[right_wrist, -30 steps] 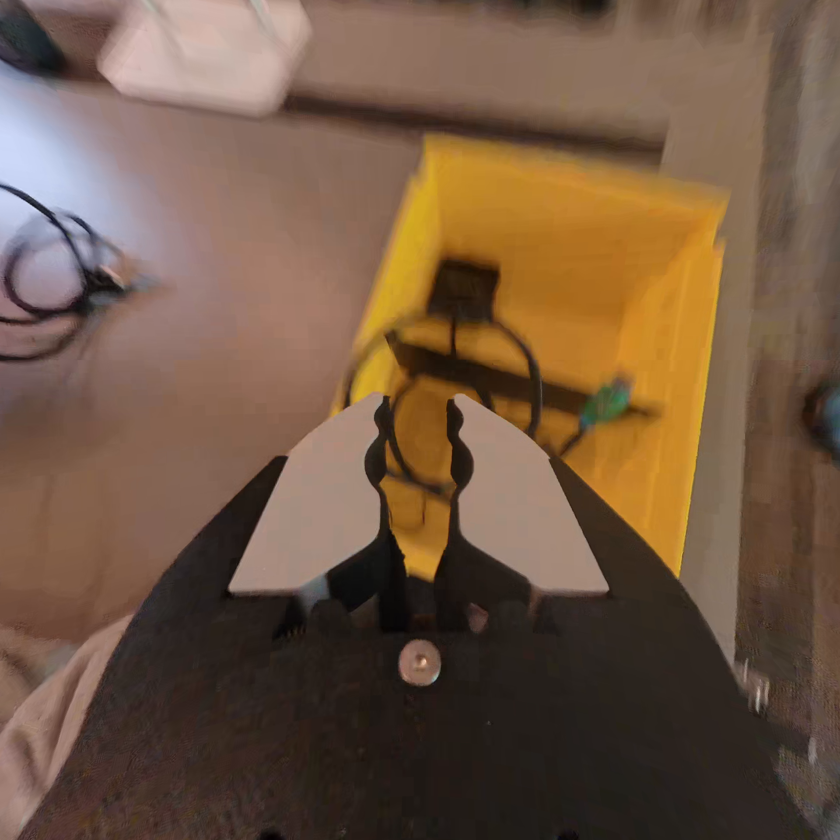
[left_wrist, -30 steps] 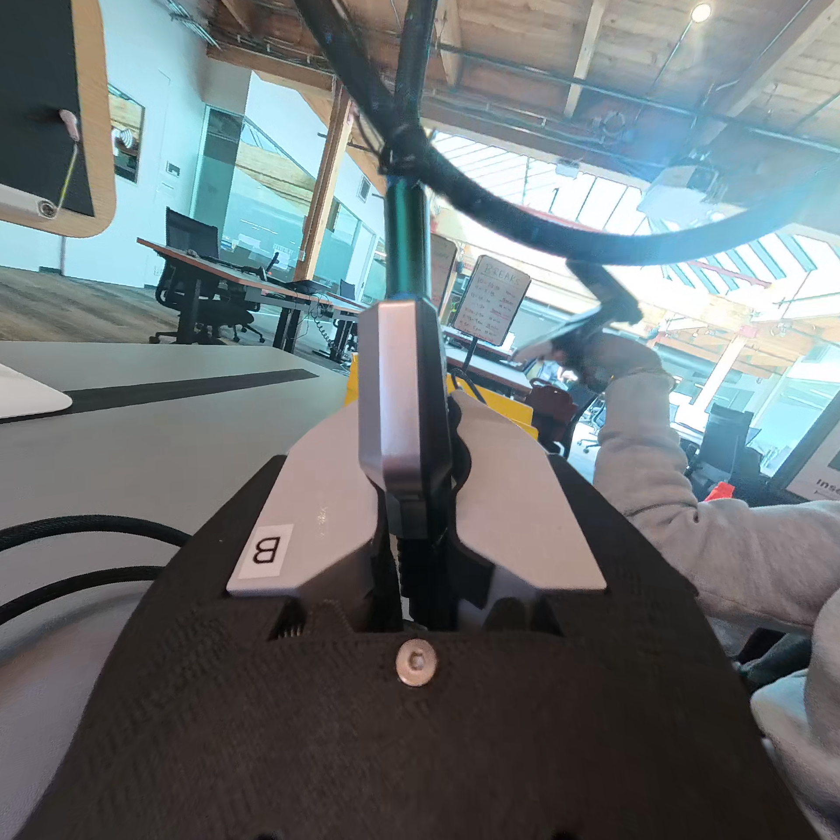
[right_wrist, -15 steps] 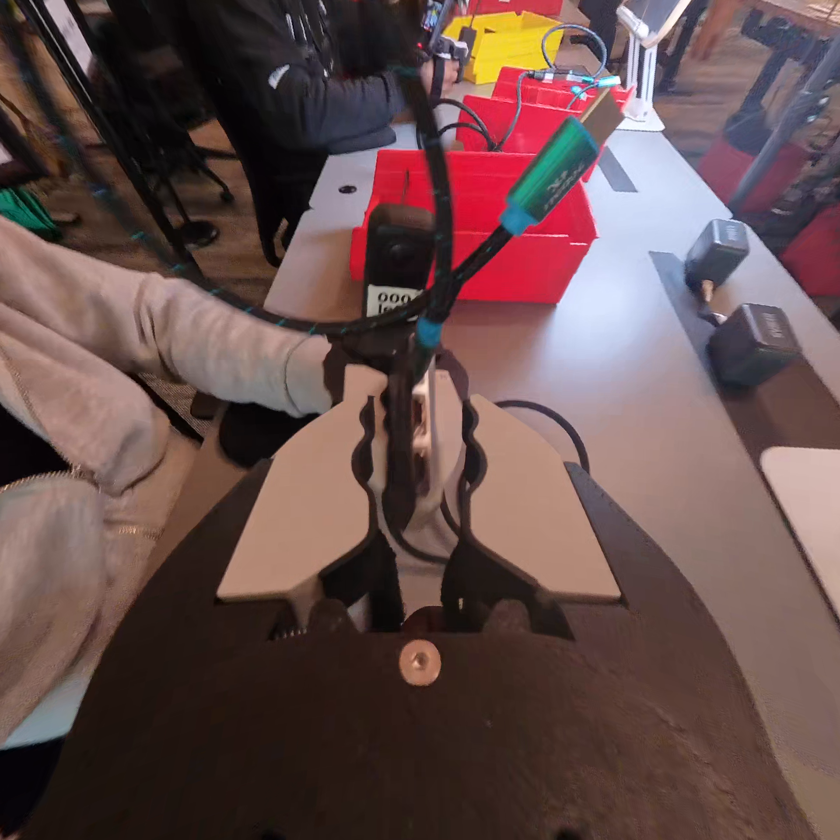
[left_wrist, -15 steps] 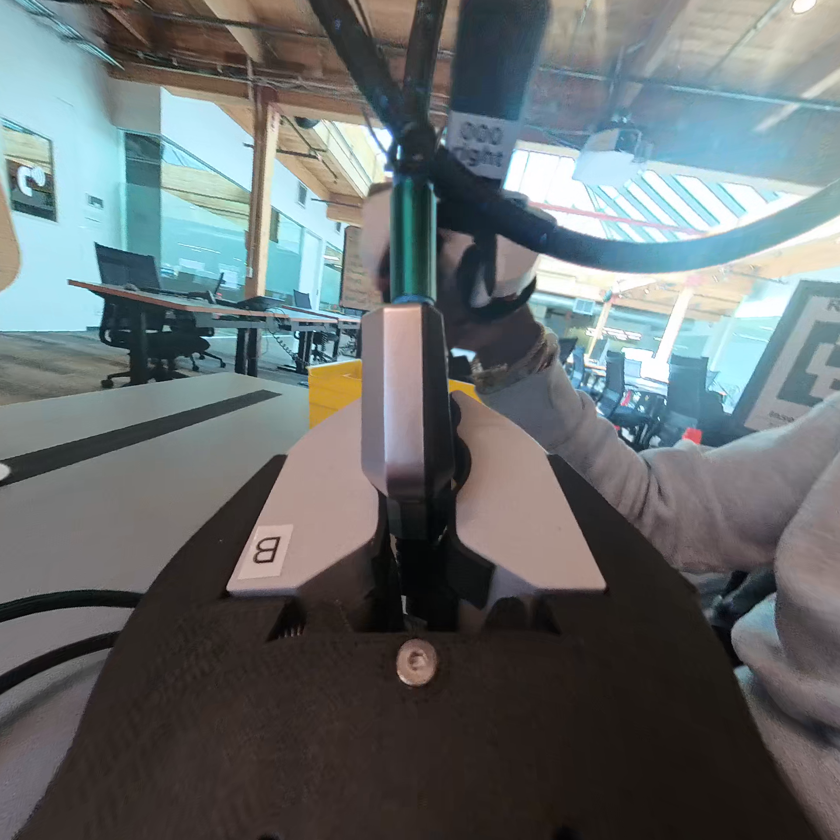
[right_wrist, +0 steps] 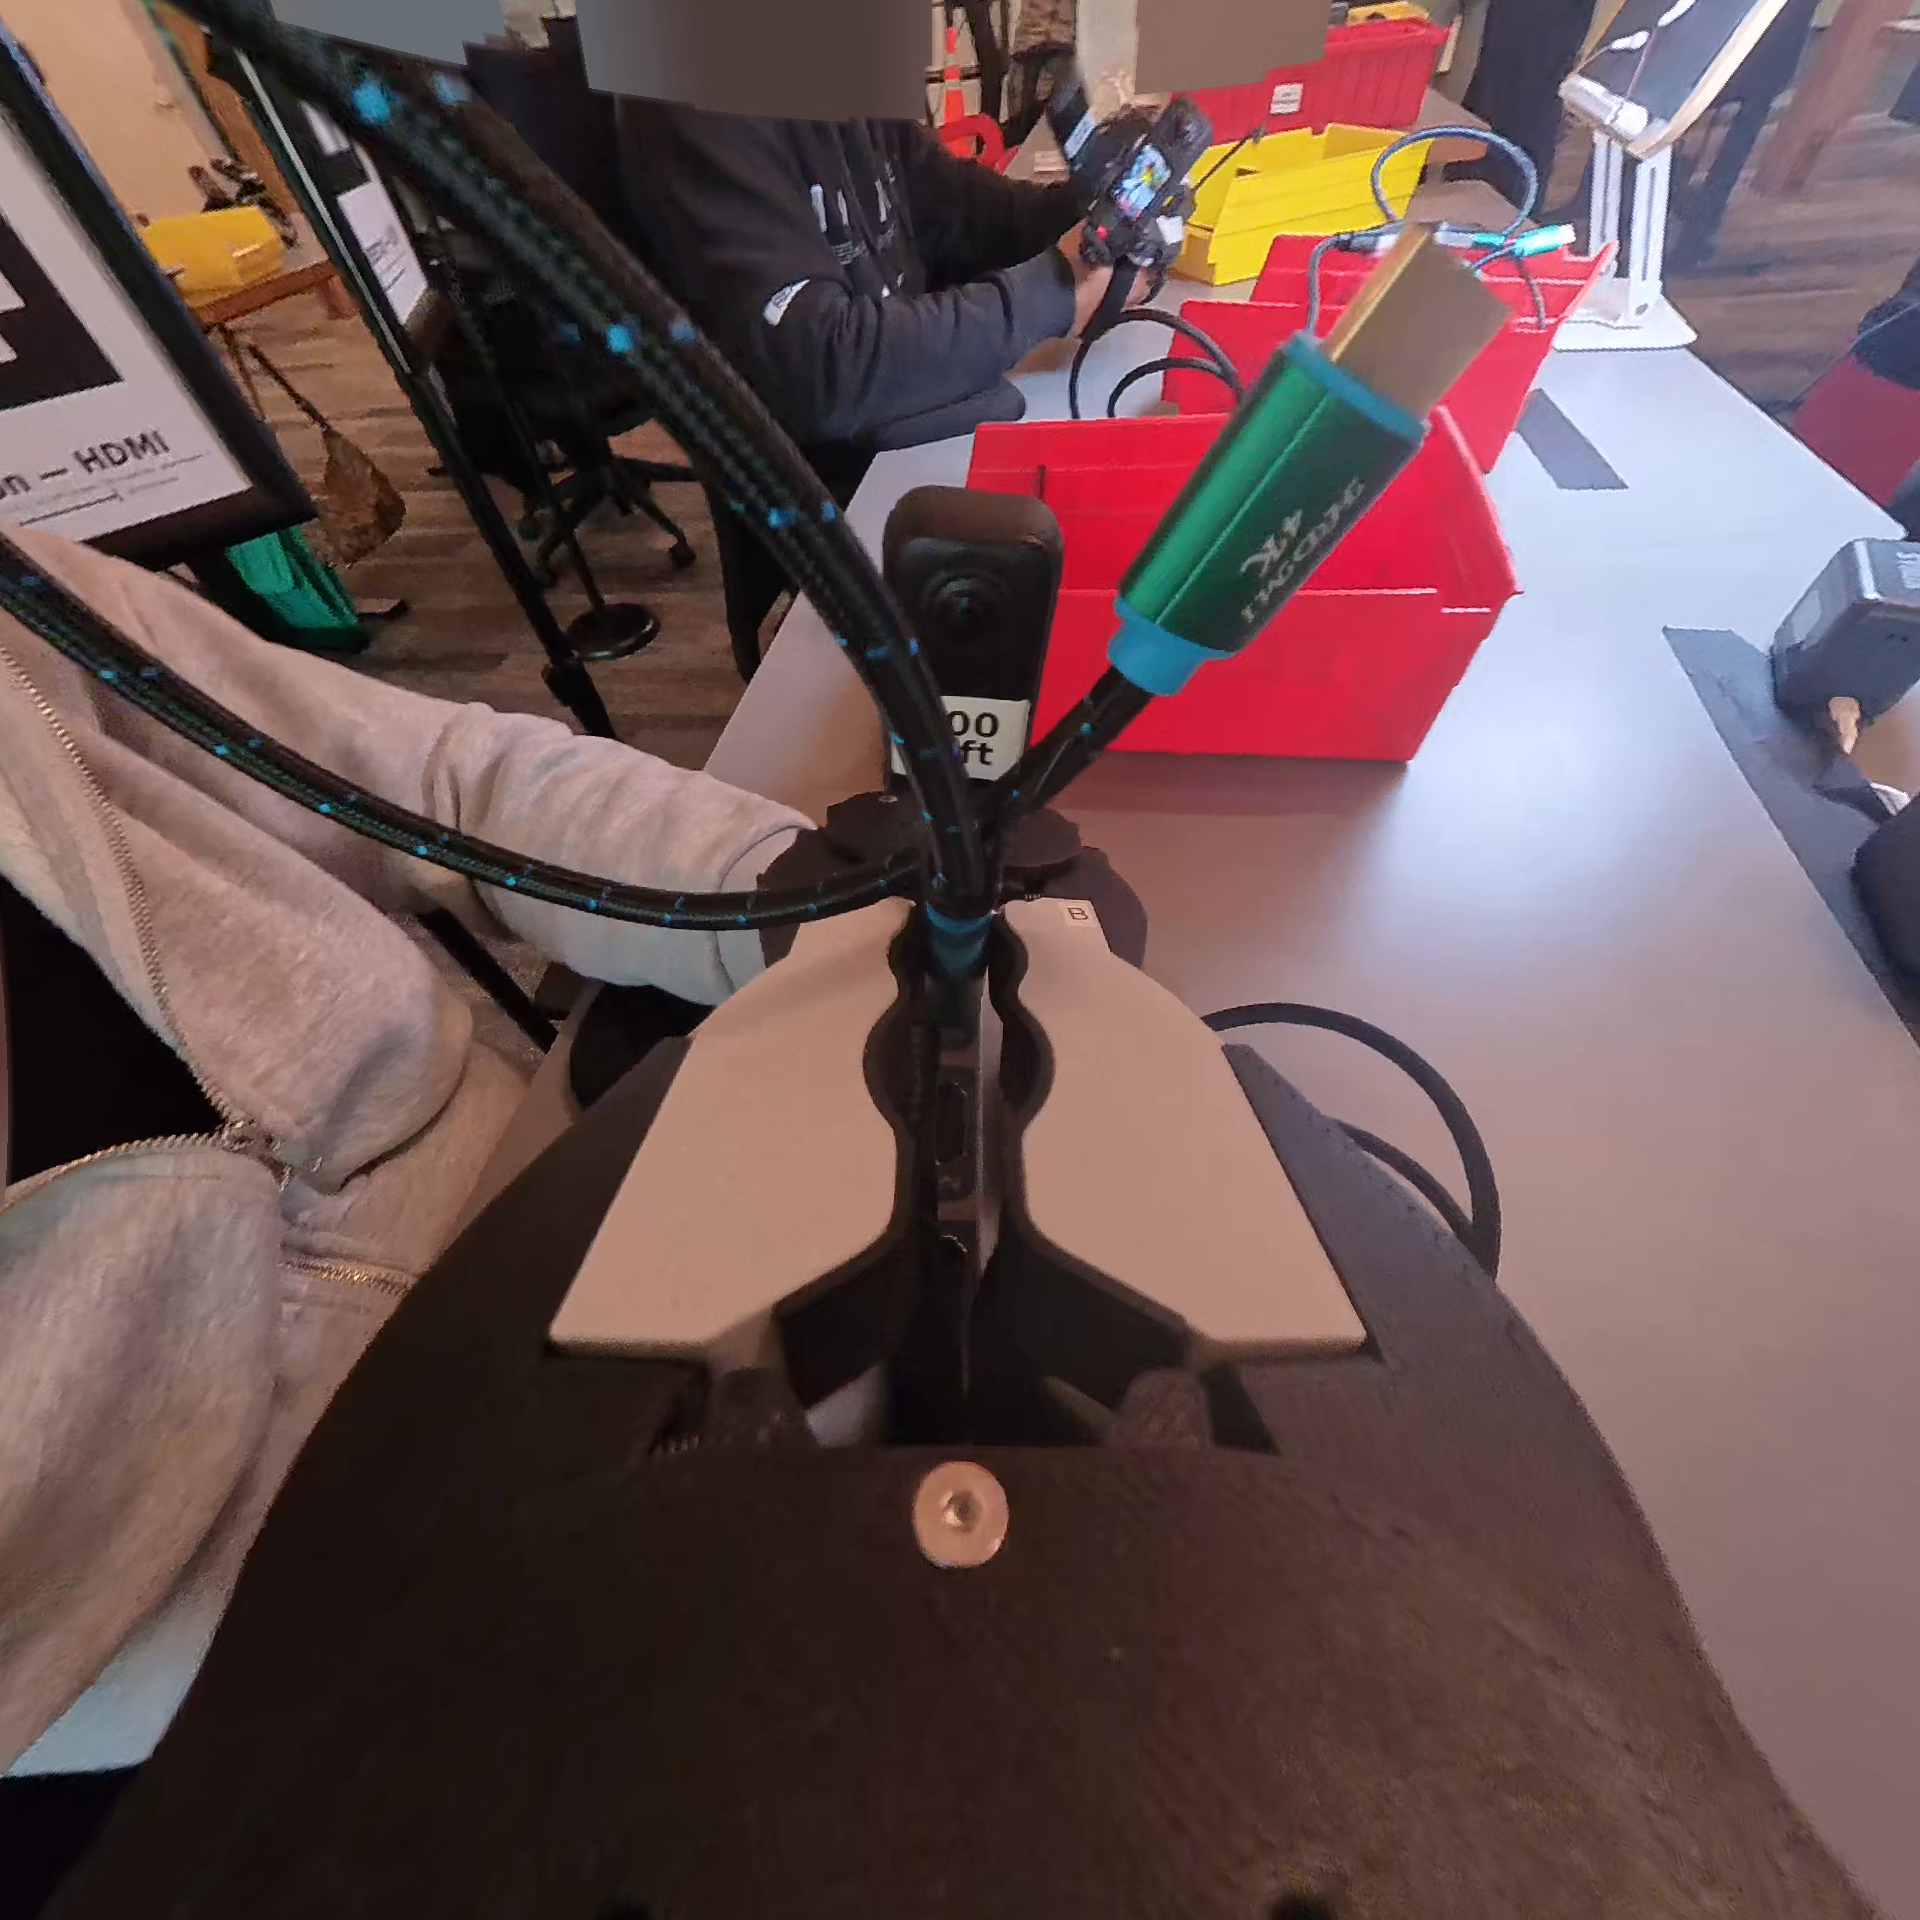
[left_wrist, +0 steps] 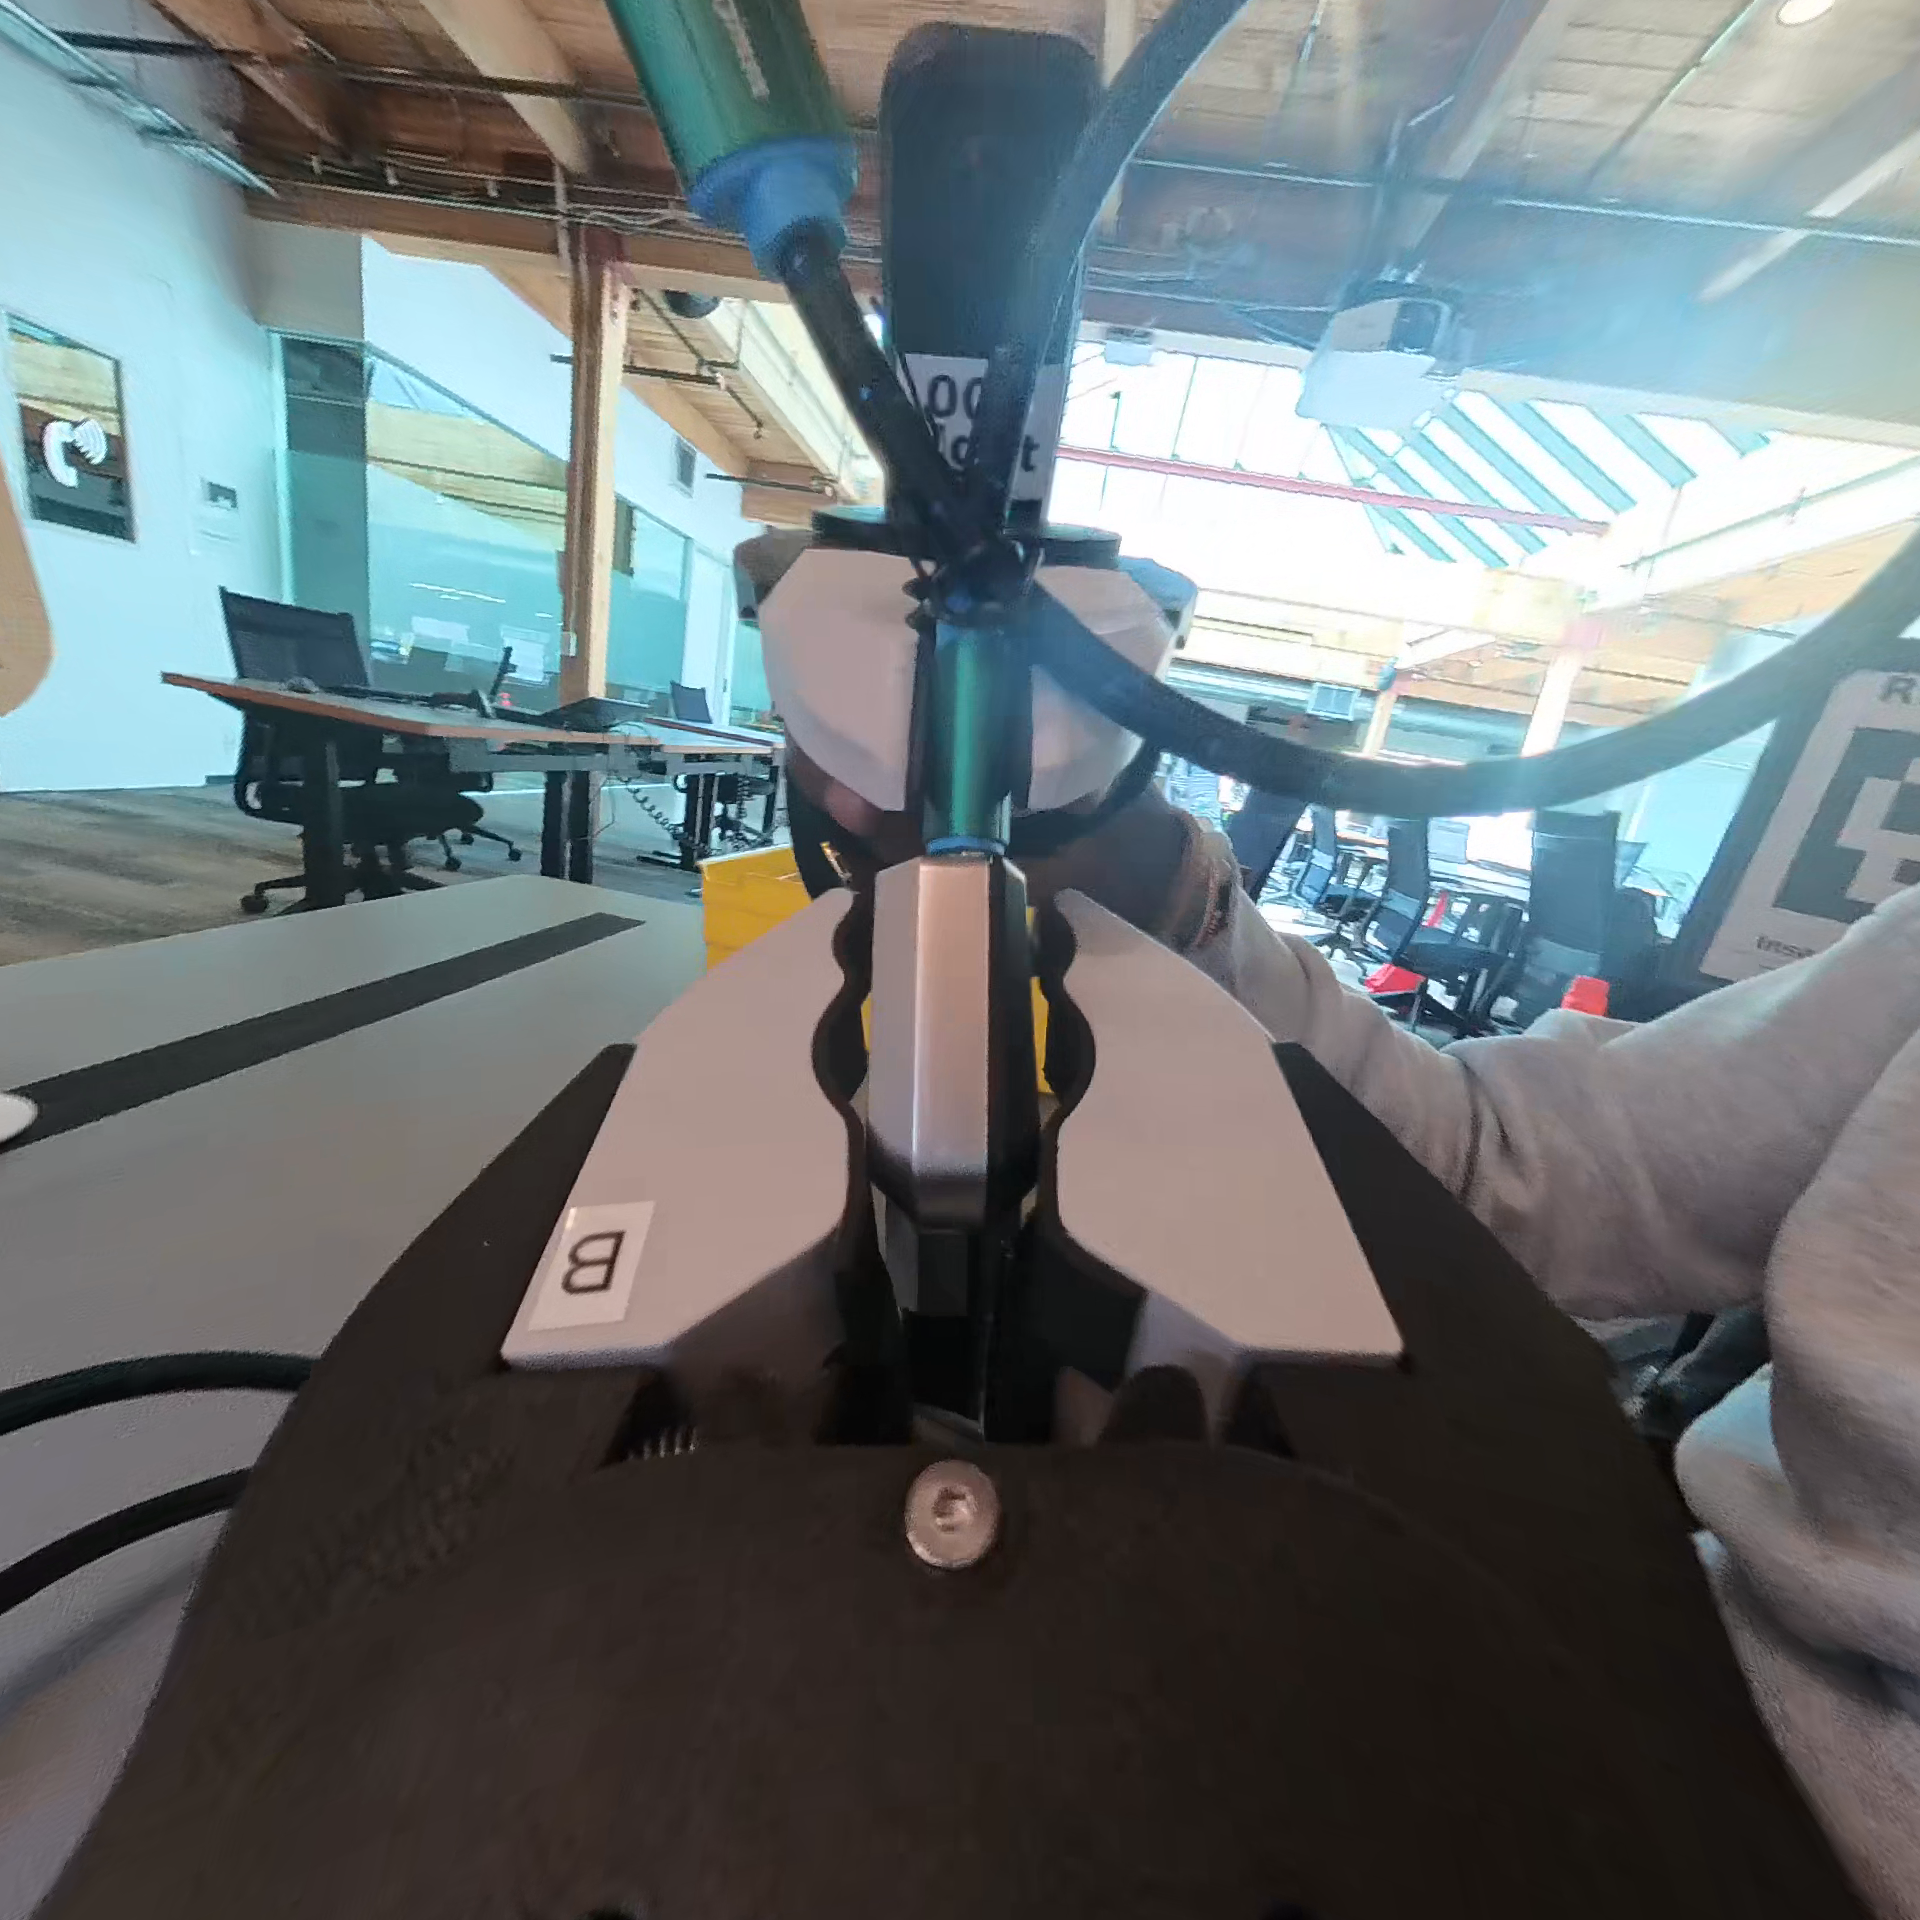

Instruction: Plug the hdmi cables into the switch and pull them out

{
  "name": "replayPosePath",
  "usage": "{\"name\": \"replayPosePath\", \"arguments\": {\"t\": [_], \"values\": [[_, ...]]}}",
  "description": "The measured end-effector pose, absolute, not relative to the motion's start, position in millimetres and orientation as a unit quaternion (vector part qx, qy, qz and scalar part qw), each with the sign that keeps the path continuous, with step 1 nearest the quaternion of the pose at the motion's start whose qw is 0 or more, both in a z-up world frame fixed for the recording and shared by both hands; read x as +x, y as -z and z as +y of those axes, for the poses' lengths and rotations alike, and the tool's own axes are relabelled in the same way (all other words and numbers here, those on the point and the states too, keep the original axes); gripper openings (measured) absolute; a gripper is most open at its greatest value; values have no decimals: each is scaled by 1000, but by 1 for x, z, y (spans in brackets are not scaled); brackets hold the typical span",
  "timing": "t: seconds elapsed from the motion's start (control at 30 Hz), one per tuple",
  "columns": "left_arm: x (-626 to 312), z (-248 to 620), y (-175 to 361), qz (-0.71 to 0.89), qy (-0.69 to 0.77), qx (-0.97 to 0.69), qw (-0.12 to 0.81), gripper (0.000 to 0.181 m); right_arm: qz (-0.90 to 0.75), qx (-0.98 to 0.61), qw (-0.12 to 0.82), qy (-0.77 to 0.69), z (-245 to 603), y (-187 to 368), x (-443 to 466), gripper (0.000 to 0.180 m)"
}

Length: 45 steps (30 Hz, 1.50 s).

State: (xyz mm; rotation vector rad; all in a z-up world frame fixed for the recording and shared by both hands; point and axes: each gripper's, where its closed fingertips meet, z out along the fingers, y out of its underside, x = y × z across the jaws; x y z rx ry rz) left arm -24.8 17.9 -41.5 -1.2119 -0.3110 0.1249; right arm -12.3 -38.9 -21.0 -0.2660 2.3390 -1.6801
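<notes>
The grey table (right_wrist: 1558, 935) carries a red bin (right_wrist: 1299, 582) at its far side, with a yellow bin (left_wrist: 743, 920) visible beyond the table edge in the left wrist view. A person in a grey sleeve (right_wrist: 582, 790) holds both tools above the table, facing each other.

The left gripper (left_wrist: 951, 1029) is clamped on the switch (left_wrist: 930, 1049), a slim silver-grey block held upright on edge between the 2 fingers. The switch is therefore off the table, in the left tool.

1 braided black HDMI cable (right_wrist: 436, 842) is plugged into the top end of the switch by its green plug (left_wrist: 968, 743). The right gripper (right_wrist: 951, 1039) has its fingers on either side of this plug; from the left wrist view they appear to press against it, but firm contact cannot be confirmed, so whether the right tongs are closed cannot be told.

A 2nd green plug (right_wrist: 1278, 520) with a gold tip hangs free in the air above the grippers, pointing up and away, connected to nothing. Its cable joins the tie point just above the inserted plug.
</notes>
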Motion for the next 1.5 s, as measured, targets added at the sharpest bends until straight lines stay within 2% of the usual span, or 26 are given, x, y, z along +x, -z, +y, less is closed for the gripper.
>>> {"name": "replayPosePath", "arguments": {"t": [0.2,0.93,1.23,1.5], "values": [[-35,8,34,-189,-43,-529,826,28,782,-67,116,608,-49,14,-25,12],[-29,25,49,-167,-48,-589,789,27,789,-77,63,606,-41,2,-18,10],[-24,24,47,-157,-54,-584,794,27,759,-70,43,646,-30,-25,-17,4],[-26,15,38,-163,-56,-557,812,28,741,-60,25,668,-33,-23,-22,6]]}}
